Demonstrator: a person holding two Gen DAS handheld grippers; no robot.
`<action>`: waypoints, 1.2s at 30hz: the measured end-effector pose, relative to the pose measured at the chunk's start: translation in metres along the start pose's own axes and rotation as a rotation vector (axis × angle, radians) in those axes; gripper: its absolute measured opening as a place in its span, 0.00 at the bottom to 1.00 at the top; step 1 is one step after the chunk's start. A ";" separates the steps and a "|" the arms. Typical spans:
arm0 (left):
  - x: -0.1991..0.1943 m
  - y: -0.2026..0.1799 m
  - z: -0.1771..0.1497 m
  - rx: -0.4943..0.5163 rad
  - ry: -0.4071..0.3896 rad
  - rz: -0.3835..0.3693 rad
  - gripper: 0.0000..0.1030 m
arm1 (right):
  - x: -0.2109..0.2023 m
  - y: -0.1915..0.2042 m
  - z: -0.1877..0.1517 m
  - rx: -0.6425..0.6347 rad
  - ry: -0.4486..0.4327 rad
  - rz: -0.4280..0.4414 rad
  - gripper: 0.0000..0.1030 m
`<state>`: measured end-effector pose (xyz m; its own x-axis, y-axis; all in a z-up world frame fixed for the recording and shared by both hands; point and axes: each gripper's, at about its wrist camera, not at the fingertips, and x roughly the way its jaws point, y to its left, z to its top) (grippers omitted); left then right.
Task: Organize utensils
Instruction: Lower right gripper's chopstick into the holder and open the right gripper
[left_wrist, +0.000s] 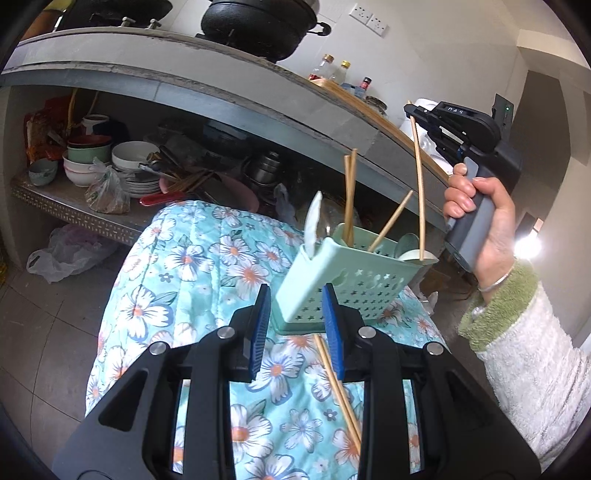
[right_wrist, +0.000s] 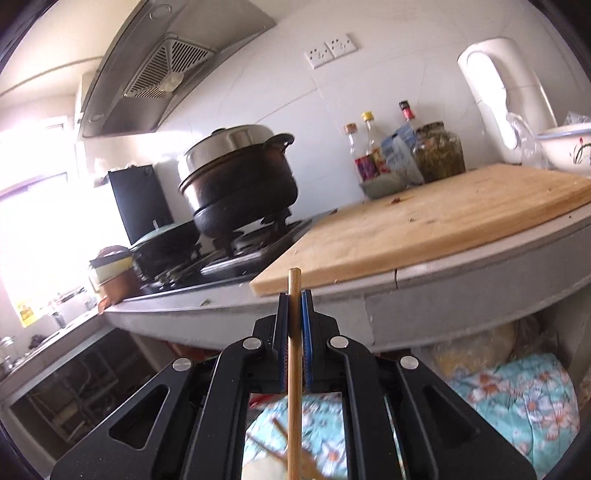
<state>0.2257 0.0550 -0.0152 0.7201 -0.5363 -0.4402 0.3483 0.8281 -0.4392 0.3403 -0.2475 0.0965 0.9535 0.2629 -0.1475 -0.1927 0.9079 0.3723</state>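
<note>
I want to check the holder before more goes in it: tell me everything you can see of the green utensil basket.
The green utensil basket is pale mint plastic, rectangular, its walls pierced with star-shaped holes, standing on a matching base. It sits tilted on the floral cloth, with the left gripper at its lower part. Inside stand wooden chopsticks and a white spoon.

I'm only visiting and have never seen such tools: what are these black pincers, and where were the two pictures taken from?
There is no robot here: a person holds a hand tool with jaws in each hand, each carrying its own camera. The left camera shows the left gripper clamping a green utensil holder on a floral cloth, where two loose chopsticks lie. It also shows the person's hand raising the right gripper, shut on one chopstick.
</note>
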 end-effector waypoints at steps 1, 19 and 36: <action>0.000 0.003 0.000 -0.005 -0.001 0.005 0.26 | 0.004 0.001 0.001 -0.009 -0.013 -0.015 0.07; 0.009 0.025 0.000 -0.037 0.011 0.034 0.26 | 0.038 0.007 -0.016 -0.193 -0.065 -0.159 0.07; 0.005 0.025 0.000 -0.048 0.012 0.031 0.26 | 0.020 0.015 -0.020 -0.255 -0.006 -0.158 0.07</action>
<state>0.2385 0.0730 -0.0282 0.7226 -0.5131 -0.4632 0.2971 0.8356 -0.4621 0.3523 -0.2218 0.0811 0.9774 0.1107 -0.1799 -0.0932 0.9903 0.1031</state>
